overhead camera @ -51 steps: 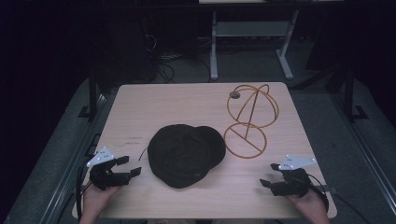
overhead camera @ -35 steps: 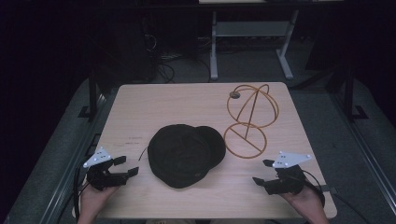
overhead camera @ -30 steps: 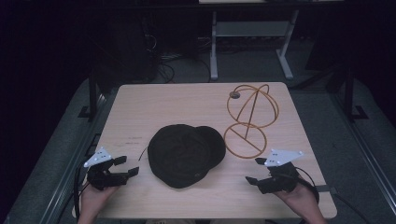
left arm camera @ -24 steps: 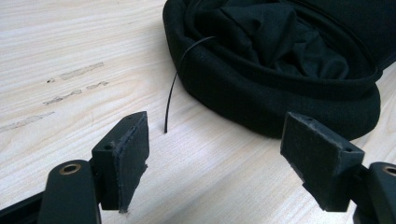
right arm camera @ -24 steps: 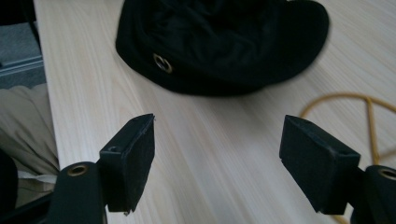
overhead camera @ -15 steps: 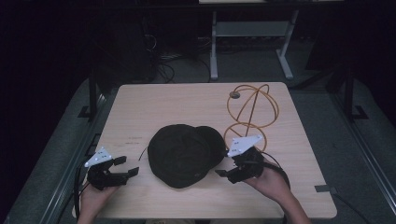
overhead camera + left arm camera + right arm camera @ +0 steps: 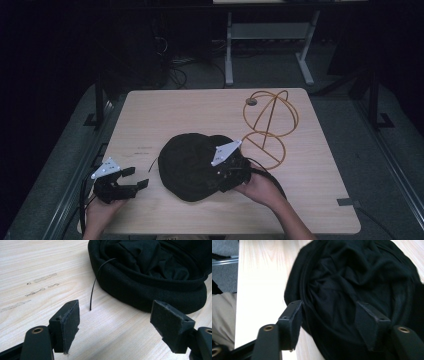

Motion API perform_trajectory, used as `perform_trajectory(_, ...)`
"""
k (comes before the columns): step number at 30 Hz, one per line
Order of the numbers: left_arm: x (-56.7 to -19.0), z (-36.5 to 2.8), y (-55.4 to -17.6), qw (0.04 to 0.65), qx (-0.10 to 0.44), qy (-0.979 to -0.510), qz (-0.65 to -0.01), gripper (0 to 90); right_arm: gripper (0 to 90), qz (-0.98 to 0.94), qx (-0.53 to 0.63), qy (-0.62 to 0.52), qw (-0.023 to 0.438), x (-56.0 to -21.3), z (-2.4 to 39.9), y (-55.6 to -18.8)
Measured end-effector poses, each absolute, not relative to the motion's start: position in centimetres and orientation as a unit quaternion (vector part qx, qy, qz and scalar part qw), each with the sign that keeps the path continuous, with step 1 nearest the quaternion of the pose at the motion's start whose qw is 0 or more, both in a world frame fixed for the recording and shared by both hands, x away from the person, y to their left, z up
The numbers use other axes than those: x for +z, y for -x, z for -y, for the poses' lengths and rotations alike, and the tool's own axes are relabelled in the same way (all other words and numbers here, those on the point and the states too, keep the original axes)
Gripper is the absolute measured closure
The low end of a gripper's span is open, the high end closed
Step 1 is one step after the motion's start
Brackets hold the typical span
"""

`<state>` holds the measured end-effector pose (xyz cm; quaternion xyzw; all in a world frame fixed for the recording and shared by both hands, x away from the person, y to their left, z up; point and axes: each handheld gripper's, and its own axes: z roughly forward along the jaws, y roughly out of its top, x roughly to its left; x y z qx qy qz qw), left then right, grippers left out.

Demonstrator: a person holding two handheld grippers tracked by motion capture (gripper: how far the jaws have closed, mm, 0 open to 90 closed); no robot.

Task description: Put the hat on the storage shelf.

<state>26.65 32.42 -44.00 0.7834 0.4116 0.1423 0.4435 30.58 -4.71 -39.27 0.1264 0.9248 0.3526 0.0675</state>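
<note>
Two grippers out: right gripper reaches in over the black hat's right edge mid-table, jaws spread, one each side of its rim. Left gripper rests at the table's near-left corner, jaws apart, empty, pointing toward hat.

Bare table leftward — wire stand right

Dim lab: bare table, floor cables.

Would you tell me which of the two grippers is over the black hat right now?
The right gripper: its open jaws straddle the rim of the black hat, while the left gripper sits open on bare table beside it.
</note>
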Motion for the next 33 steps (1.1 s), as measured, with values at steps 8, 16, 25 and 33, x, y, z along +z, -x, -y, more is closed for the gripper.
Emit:
perform_trajectory(8, -43.9, -32.6, -26.6, 0.446, 0.143, -0.782, -0.412, 23.0, 41.6, -0.93, 0.348, -0.102, 0.056, -39.6, 1.5, -31.2)
perform_trajectory(16, -44.0, -32.8, -26.6, 0.448, 0.141, -0.78, -0.413, 23.0, 42.9, -0.94, 0.328, -0.091, 0.032, -40.7, -1.4, -31.2)
perform_trajectory(25, -43.9, -32.9, -26.6, 0.447, 0.143, -0.78, -0.413, 23.0, 57.0, -0.95, 0.304, -0.068, 0.017, -41.6, -3.8, -31.1)
perform_trajectory(33, -43.9, -33.0, -26.6, 0.446, 0.144, -0.781, -0.412, 23.0, 66.1, -0.963, 0.258, -0.064, 0.04, -42.4, -5.4, -30.5)
